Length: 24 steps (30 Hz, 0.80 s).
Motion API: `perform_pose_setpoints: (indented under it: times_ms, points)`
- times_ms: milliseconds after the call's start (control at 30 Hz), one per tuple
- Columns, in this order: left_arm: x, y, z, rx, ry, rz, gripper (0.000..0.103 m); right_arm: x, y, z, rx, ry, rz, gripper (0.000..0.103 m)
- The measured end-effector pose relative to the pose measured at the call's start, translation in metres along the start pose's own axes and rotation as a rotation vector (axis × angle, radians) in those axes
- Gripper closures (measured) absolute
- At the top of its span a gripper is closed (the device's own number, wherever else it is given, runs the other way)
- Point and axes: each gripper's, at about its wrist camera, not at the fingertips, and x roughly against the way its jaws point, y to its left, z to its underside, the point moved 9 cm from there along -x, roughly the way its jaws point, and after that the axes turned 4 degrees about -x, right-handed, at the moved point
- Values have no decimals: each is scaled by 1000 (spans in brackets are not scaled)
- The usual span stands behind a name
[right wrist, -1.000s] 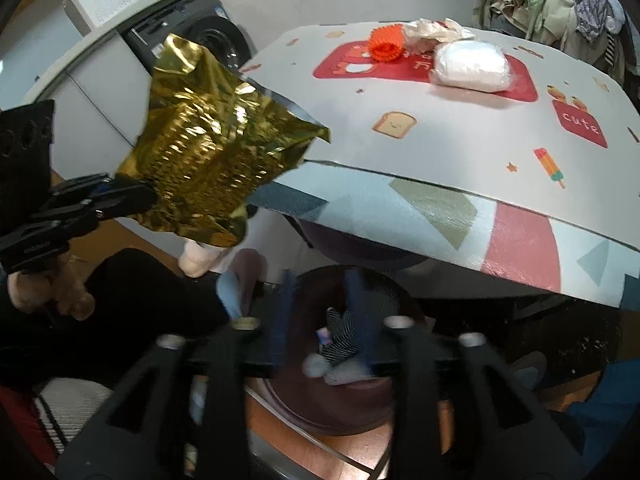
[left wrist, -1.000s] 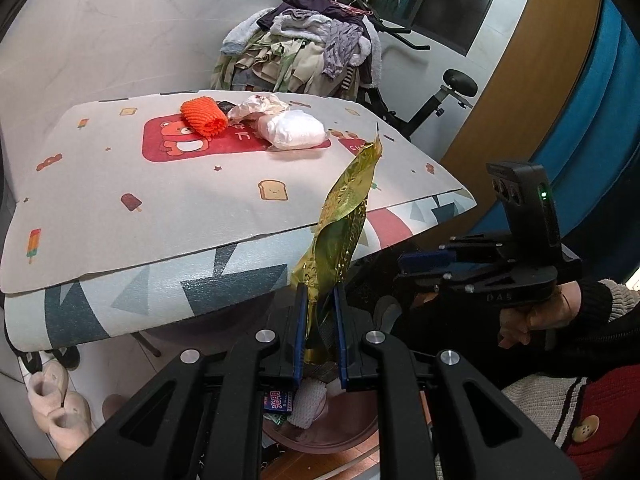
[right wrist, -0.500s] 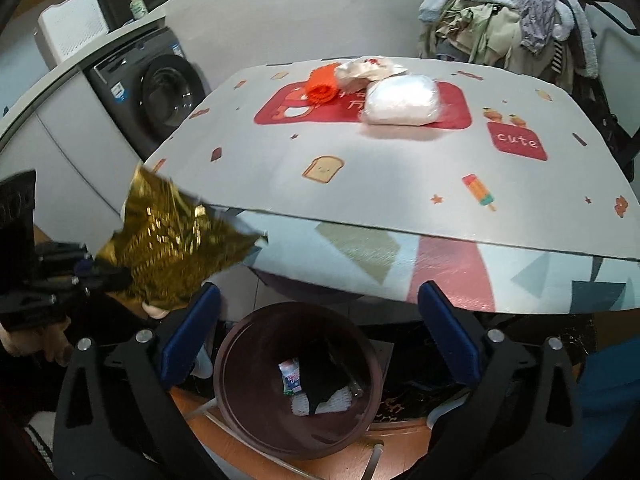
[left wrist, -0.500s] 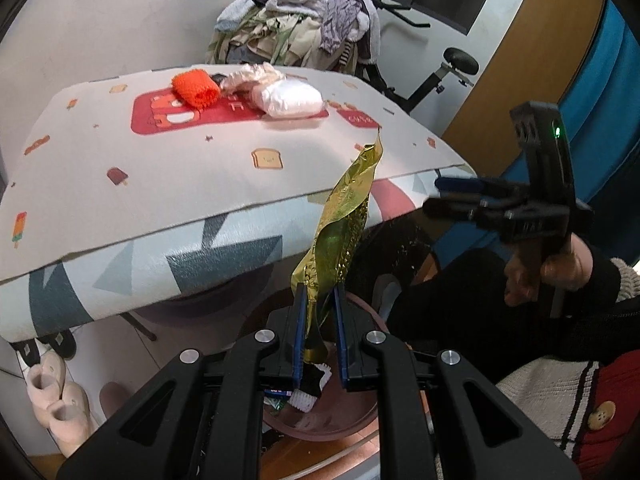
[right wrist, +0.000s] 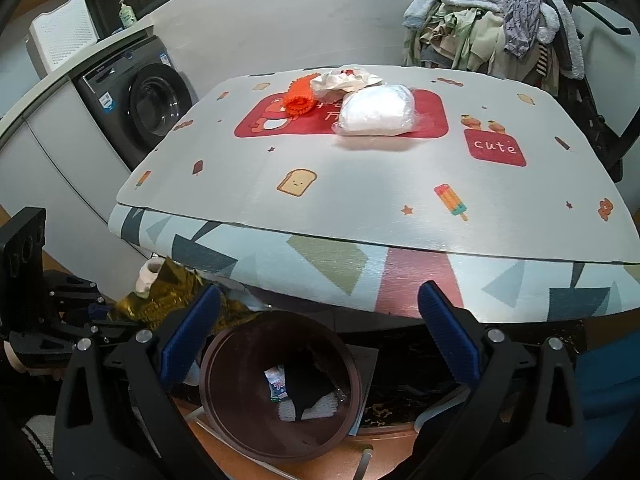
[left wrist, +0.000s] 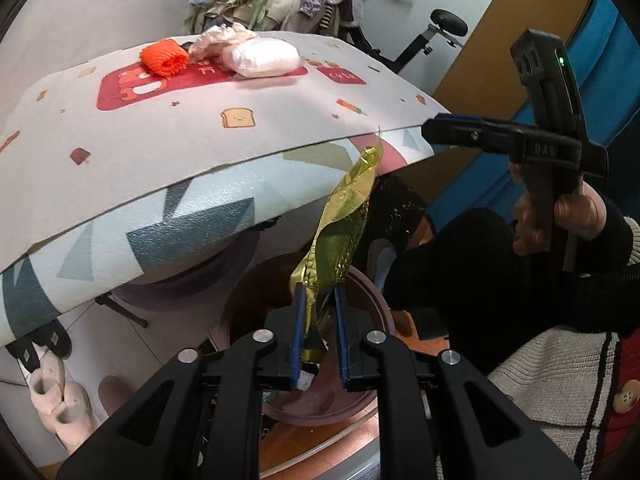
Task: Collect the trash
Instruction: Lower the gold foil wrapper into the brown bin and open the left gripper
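The gold wrapper (left wrist: 340,232) is seen between the blue pads of the left hand-held gripper (left wrist: 318,334), just above the brown bin (right wrist: 280,392). The jaws have just been opening a little; it cannot be told if the wrapper is still pinched. The right hand-held gripper (right wrist: 316,332) is spread wide and nothing is held. An orange net (right wrist: 298,98), a white bag (right wrist: 378,114) and crumpled plastic (right wrist: 342,80) are left on the worktop (right wrist: 360,184). A washing machine (right wrist: 140,108) and piled clothes (right wrist: 500,20) are seen behind.

bins: 1 (right wrist: 280,392) | wrappers: 1 (gold) (left wrist: 340,232) | bags: 2 (right wrist: 376,114)
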Motion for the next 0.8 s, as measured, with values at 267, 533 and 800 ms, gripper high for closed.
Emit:
perform_pose_setpoints:
  times_ms: [267,533,800]
  points:
    - [14,9,-13,-3,-88,-81,6,3,-3,-3,1,-19,35,6]
    - [28,39,-17,61,-125,-209,6,4,-12,-5,-34,-43,64,6]
    - [45,58,-26,117,-202,-268,6,2,-29,-5,-75,-51,174,6]
